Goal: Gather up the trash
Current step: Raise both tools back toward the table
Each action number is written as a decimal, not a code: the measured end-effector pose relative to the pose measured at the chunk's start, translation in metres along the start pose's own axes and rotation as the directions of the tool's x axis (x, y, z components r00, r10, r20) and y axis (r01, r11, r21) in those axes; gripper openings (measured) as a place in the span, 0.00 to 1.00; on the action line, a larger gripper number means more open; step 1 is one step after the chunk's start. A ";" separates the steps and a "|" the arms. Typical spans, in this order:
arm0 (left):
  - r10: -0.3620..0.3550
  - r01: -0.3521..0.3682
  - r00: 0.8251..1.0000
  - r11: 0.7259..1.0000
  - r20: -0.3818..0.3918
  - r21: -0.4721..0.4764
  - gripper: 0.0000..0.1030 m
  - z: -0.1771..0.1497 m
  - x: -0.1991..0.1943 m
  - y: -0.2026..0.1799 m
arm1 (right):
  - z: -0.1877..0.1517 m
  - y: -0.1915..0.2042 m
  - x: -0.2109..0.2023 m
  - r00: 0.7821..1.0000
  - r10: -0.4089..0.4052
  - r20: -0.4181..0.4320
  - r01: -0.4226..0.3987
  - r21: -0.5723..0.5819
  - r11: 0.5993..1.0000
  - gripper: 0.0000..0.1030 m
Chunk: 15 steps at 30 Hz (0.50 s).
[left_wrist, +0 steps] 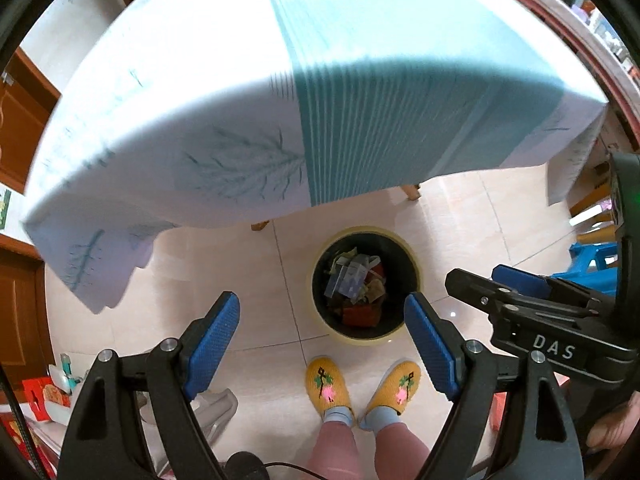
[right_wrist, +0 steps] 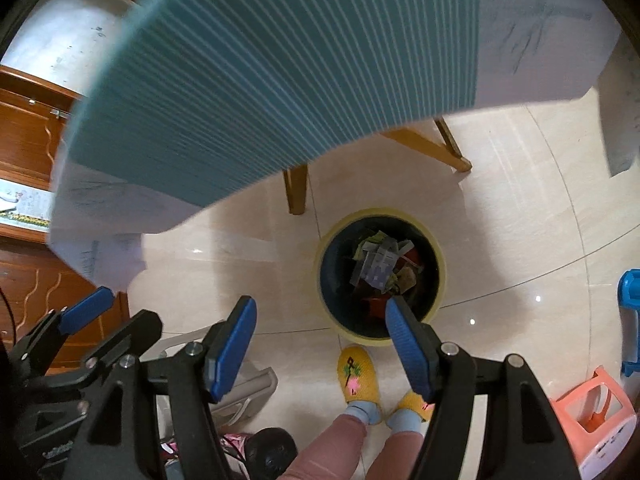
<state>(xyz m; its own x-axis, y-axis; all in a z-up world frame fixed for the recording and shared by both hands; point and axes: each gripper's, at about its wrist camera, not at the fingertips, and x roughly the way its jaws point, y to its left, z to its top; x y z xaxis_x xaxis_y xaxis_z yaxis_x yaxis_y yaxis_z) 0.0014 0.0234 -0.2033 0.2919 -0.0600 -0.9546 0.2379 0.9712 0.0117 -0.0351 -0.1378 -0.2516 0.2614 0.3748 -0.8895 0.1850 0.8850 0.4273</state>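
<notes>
A round bin with a yellow rim [left_wrist: 362,230] [right_wrist: 376,212] and a dark liner stands on the tiled floor below the table's edge. Inside it lies crumpled trash [left_wrist: 356,280] [right_wrist: 380,268]: wrappers, paper scraps and something red. My left gripper [left_wrist: 322,304] hangs high above the floor, open, with nothing between its blue pads; the bin shows in the gap. My right gripper [right_wrist: 322,306] is open and empty too, its right fingertip [right_wrist: 396,312] over the bin's near rim. Each gripper shows at the edge of the other's view: the right gripper [left_wrist: 500,280], the left gripper [right_wrist: 92,308].
A table with a white and teal striped cloth [left_wrist: 280,80] [right_wrist: 280,60] fills the upper view; its wooden legs [right_wrist: 296,188] stand behind the bin. A person's feet in yellow slippers [left_wrist: 328,384] [right_wrist: 358,372] are just before the bin. A pink stool [right_wrist: 592,404] sits right.
</notes>
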 end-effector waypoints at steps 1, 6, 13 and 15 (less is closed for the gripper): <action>-0.006 0.006 1.000 1.000 0.005 0.003 0.80 0.002 -0.008 0.000 | -0.001 0.003 -0.009 1.000 0.002 0.007 -0.002 -0.004 1.000 0.65; -0.037 0.036 0.998 0.999 0.042 0.015 0.80 0.013 -0.052 0.003 | 0.000 0.021 -0.054 0.999 0.010 0.044 -0.009 -0.021 1.000 0.65; -0.069 0.067 0.990 0.997 0.122 0.024 0.81 0.035 -0.111 0.006 | 0.008 0.044 -0.110 0.993 0.021 0.118 -0.017 -0.034 0.999 0.65; -0.082 0.078 0.988 0.996 0.133 0.033 0.81 0.043 -0.123 0.006 | 0.012 0.051 -0.123 0.990 0.025 0.140 -0.019 -0.040 0.999 0.65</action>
<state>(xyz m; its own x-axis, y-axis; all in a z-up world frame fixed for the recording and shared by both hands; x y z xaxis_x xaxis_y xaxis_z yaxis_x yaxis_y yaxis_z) 0.0071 0.0271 -0.0727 0.3916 -0.1697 -0.9044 0.2908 0.9553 -0.0533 -0.0462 -0.1418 -0.1183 0.3958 0.3543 -0.8473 0.1422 0.8878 0.4377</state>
